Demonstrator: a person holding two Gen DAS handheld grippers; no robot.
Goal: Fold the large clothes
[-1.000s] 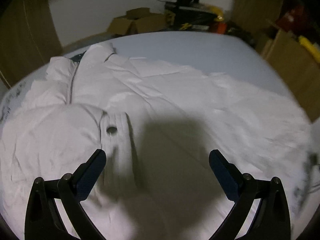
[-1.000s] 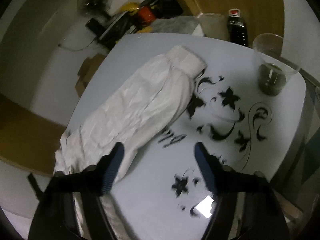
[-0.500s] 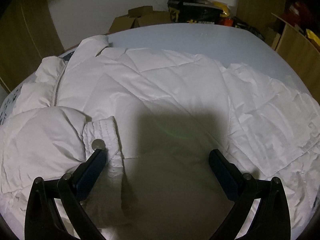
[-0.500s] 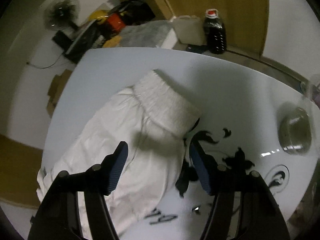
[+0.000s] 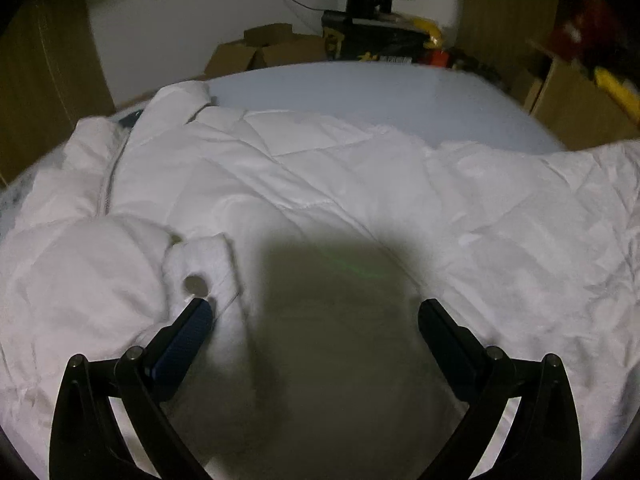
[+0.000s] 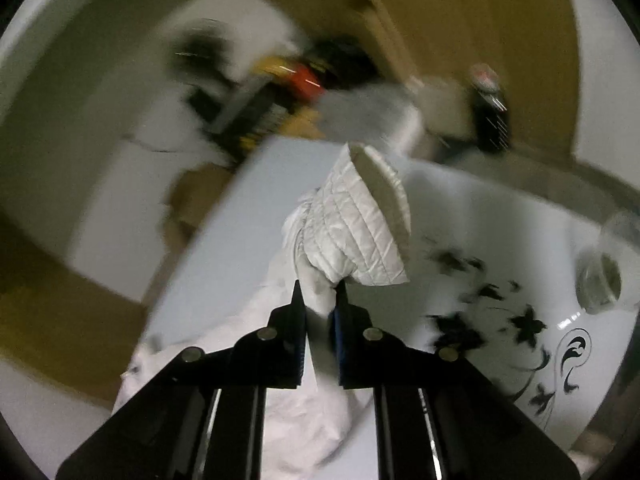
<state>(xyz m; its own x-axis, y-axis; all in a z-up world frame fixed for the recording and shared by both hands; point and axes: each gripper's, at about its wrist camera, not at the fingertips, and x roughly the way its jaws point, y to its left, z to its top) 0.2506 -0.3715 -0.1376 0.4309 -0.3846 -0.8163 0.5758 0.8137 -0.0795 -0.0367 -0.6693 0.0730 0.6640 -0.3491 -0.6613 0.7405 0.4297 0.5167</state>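
Here your right gripper (image 6: 319, 312) pinches the white quilted jacket's (image 5: 320, 176) sleeve (image 6: 352, 232) between narrowed fingers, cuff raised above the desk (image 6: 248, 216), while your left gripper (image 5: 316, 316) hovers wide-fingered over the crumpled, spread body.

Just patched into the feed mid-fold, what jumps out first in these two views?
The white puffy jacket dominates, spread across the pale table. In the right view, the right hand-held gripper is shut on the jacket's sleeve, with the ribbed cuff lifted above the black flower pattern on the table. The left hand-held gripper is open over the jacket's body, its left finger near a round snap button.
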